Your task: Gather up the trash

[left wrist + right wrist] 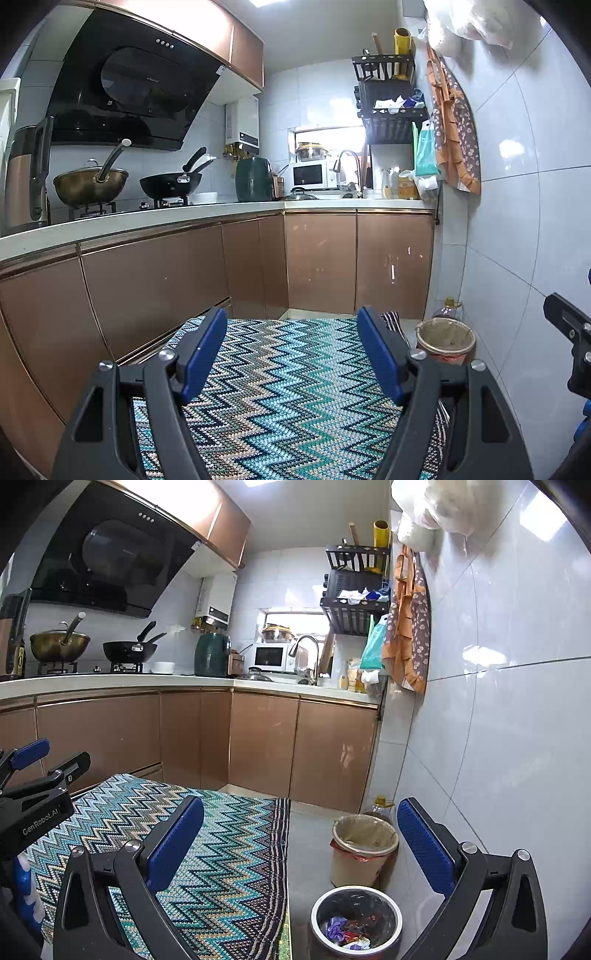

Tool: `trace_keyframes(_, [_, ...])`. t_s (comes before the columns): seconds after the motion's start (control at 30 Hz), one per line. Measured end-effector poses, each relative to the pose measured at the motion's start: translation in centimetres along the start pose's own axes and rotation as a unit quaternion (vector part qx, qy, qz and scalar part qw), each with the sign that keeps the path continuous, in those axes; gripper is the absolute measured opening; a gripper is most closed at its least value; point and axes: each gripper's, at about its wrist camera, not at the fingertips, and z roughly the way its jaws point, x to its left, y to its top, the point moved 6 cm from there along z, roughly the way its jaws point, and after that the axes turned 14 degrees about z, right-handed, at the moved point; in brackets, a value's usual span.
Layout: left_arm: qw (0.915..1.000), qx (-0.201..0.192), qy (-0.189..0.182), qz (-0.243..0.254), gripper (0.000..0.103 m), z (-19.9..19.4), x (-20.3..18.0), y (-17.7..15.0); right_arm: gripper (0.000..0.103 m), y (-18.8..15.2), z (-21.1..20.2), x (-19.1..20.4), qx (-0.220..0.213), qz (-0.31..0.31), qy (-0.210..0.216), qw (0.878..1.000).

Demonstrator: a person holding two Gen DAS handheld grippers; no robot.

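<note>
A beige bin with a liner [364, 843] stands on the floor by the right wall; it also shows in the left wrist view [446, 339]. In front of it a metal-rimmed bin with a black liner [355, 921] holds crumpled trash [345, 932]. My right gripper [299, 840] is open and empty, held above the floor with both bins between its blue fingers. My left gripper [291, 350] is open and empty above the zigzag rug [288, 398]. The left gripper also shows at the left edge of the right wrist view [37, 775].
Copper cabinets [321, 262] and a white counter [184, 216] run along the left and back. Woks [90, 182] sit on the stove. A plastic bottle [380, 806] stands behind the beige bin. The tiled wall [498, 738] is close on the right.
</note>
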Motion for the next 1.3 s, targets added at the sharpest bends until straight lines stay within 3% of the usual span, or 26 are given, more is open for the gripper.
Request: trace_keyframes(1.3, [0.9997,0.007,-0.022,0.005,0.071,0.63,-0.63,-0.22,0.103,-0.43,0.71,-0.41,0.009,0.005,-0.005,1.0])
